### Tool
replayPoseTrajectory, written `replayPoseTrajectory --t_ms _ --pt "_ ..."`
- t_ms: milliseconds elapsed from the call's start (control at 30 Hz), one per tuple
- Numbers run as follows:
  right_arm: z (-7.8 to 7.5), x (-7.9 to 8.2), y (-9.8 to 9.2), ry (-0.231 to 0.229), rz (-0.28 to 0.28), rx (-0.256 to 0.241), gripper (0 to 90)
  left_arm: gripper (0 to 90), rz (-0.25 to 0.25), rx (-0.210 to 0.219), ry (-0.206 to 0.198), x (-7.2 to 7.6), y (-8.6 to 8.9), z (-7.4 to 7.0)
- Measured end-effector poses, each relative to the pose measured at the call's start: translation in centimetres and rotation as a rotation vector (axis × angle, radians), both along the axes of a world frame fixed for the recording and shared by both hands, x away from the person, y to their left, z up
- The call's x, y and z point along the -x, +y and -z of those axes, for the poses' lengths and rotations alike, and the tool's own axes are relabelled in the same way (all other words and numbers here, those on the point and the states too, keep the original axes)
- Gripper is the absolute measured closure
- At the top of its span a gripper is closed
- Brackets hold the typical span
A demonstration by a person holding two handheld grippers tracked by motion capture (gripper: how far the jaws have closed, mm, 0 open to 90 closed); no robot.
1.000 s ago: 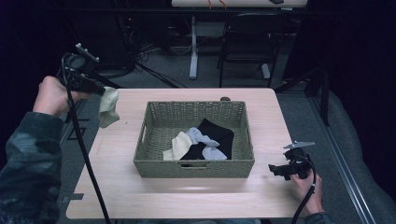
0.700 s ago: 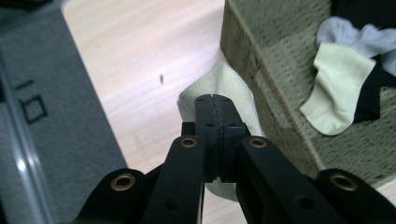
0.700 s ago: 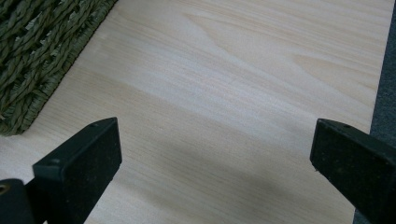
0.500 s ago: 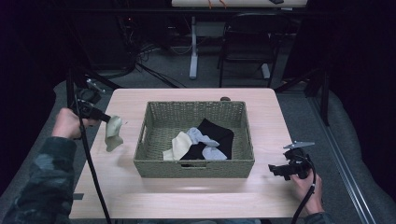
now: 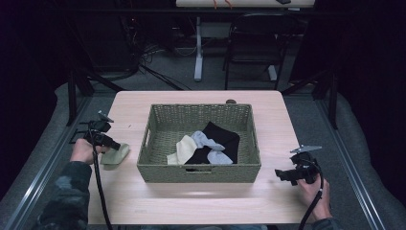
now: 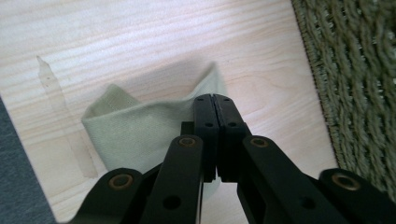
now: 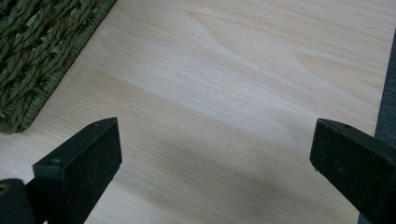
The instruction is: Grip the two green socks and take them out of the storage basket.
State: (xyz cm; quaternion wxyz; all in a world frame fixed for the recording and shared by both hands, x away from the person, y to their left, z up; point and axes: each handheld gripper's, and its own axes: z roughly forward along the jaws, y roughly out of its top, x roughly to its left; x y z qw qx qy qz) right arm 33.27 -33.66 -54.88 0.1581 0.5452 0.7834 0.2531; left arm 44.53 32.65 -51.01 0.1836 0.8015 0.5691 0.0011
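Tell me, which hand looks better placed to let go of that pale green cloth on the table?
Left. The left gripper is shut on the pale green cloth, which lies on the table beside the basket. The right gripper is open over bare wood on the basket's far side.

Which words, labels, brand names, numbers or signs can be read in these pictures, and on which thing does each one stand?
No readable text: there is none on the pale green cloth held by the left gripper, the woven olive-green basket, the clothes inside it, the light wooden table or the right gripper.
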Motion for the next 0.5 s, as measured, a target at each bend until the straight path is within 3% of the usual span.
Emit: replayPoseTrajectory --t_ms 133,167,200,233,267,300,400,500 --pt "0.0 0.0 0.0 0.000 -0.001 -0.001 1.3 73.6 -0.003 0.013 -0.018 0.4 0.3 -0.5" --pt "0.0 0.0 0.0 0.000 -0.001 -0.001 1.3 73.6 -0.009 0.017 -0.025 0.6 0.4 -0.8" --pt "0.0 0.0 0.0 0.000 -0.001 -0.002 1.3 65.5 -0.016 0.016 -0.036 0.7 0.5 -1.1" --pt "0.0 0.0 0.0 0.005 -0.005 0.000 1.3 54.1 -0.029 0.020 -0.060 1.1 0.8 -2.0" --pt "0.0 0.0 0.0 0.005 -0.005 0.000 1.3 46.8 -0.029 0.020 -0.060 1.1 0.8 -2.0" --pt "0.0 0.0 0.0 0.004 -0.004 -0.001 1.3 46.8 -0.041 0.021 -0.072 1.2 0.9 -2.5" --pt "0.0 0.0 0.1 0.003 -0.006 -0.001 1.3 30.0 -0.044 0.053 -0.125 1.7 0.9 -4.4" --pt "0.0 0.0 0.1 0.005 -0.003 0.000 1.3 20.3 -0.030 0.062 -0.169 2.2 0.2 -6.4"
